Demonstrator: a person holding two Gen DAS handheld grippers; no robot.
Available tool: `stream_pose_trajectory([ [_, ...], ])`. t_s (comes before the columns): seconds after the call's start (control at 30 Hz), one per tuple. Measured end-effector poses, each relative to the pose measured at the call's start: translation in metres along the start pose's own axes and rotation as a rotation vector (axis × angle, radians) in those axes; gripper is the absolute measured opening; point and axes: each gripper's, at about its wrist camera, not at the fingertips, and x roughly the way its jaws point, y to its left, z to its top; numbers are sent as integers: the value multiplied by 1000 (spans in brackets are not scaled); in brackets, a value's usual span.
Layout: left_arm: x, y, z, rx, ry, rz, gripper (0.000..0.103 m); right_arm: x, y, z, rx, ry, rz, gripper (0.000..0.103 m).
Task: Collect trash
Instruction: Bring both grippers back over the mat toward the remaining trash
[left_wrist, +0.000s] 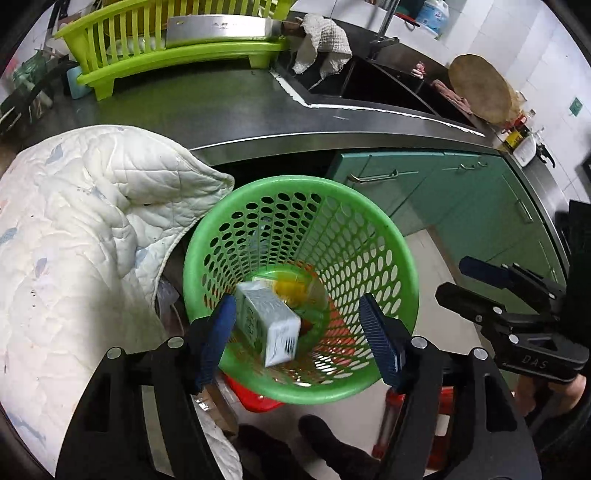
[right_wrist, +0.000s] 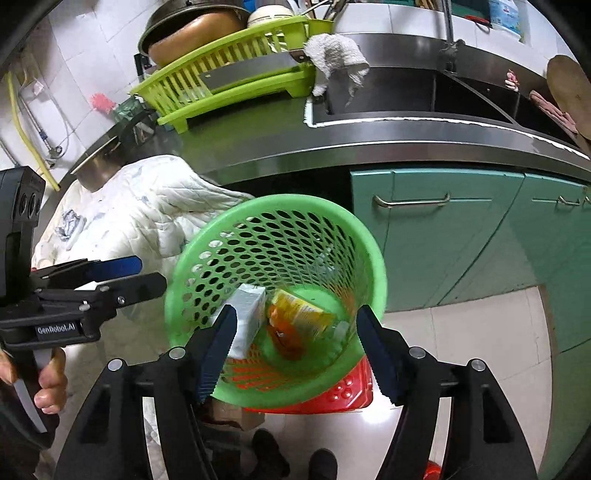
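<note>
I hold both grippers tilted steeply downward, side by side. Left gripper (left_wrist: 297, 332): jaws spread, nothing gripped. Right gripper (right_wrist: 297, 349): jaws spread, nothing gripped. My hand (right_wrist: 50, 384) wraps the left handle.

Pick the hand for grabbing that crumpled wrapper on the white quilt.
Left, likely: left gripper, fingers open, is beside the quilt holding the wrapper; right gripper is over the basket.

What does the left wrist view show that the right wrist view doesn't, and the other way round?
Only the left wrist view: the right gripper at the right edge, and bottles on the far counter. Only the right wrist view: the left gripper in a hand, pots stacked behind the drying rack, a yellow hose. Both: the green basket holding a white carton and an orange packet, the quilted cloth, the sink.
</note>
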Motion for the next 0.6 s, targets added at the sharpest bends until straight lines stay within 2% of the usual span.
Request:
stream_pose_trajectory([
  [0.13,-23,12,-3,-36,-37,5,68,-2,16,6,-28,-14,25,65],
  [0.27,-55,34,-10,-80,-88,47,68,-3,39,16,-77,-26,54,65],
  [0.47,-106,84,-30,-177,-156,146,68,5,82,36,-161,-23,123,65],
  [0.6,-137,126,-50,-266,-191,219,68,15,125,48,-236,-13,177,65],
])
